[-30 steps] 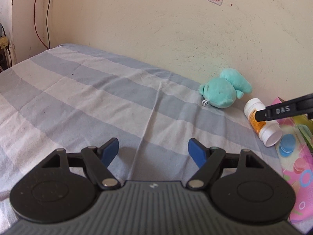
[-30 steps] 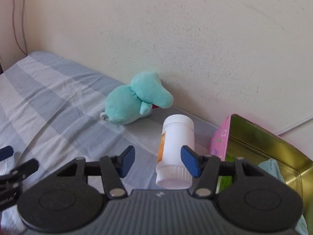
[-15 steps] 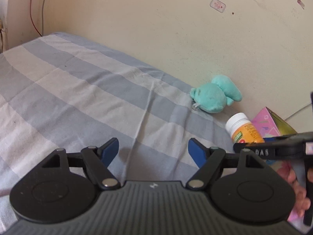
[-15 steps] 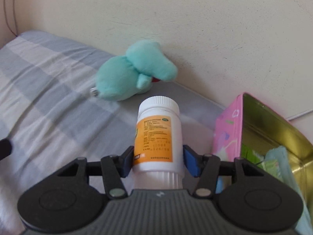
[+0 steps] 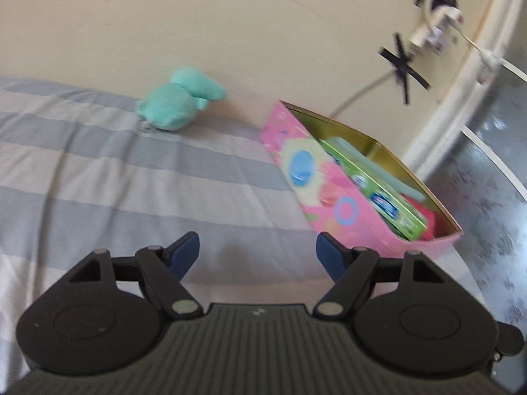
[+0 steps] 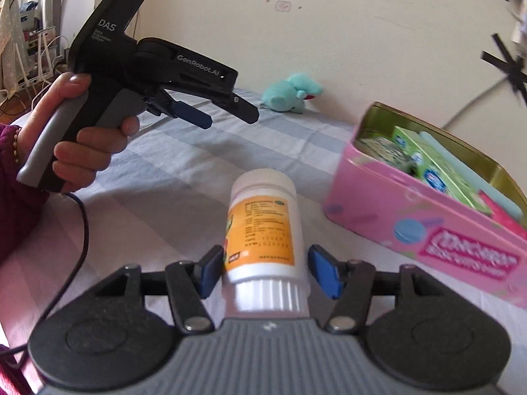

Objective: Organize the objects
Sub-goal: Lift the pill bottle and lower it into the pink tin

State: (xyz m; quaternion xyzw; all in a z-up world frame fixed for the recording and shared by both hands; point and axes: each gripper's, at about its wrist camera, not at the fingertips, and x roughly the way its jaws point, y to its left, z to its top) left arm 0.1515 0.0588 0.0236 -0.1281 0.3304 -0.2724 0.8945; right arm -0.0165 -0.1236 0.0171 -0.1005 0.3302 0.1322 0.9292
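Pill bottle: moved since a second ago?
Yes. In the right wrist view the pill bottle has left its spot beside the teal plush, now far behind it. The right gripper jaws have just been opening, the bottle between them.

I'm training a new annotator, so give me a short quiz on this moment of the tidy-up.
1. True or false: the pink tin stands open, with boxes inside.
2. What lies between the fingers of the right gripper? A: a plush toy. B: a white bottle. C: a green box.
3. What does the left gripper hold?

Key:
1. True.
2. B, the white bottle. The jaws have just been opening, and the right pad stands clear of it.
3. Nothing. Its jaws are open over the striped sheet.
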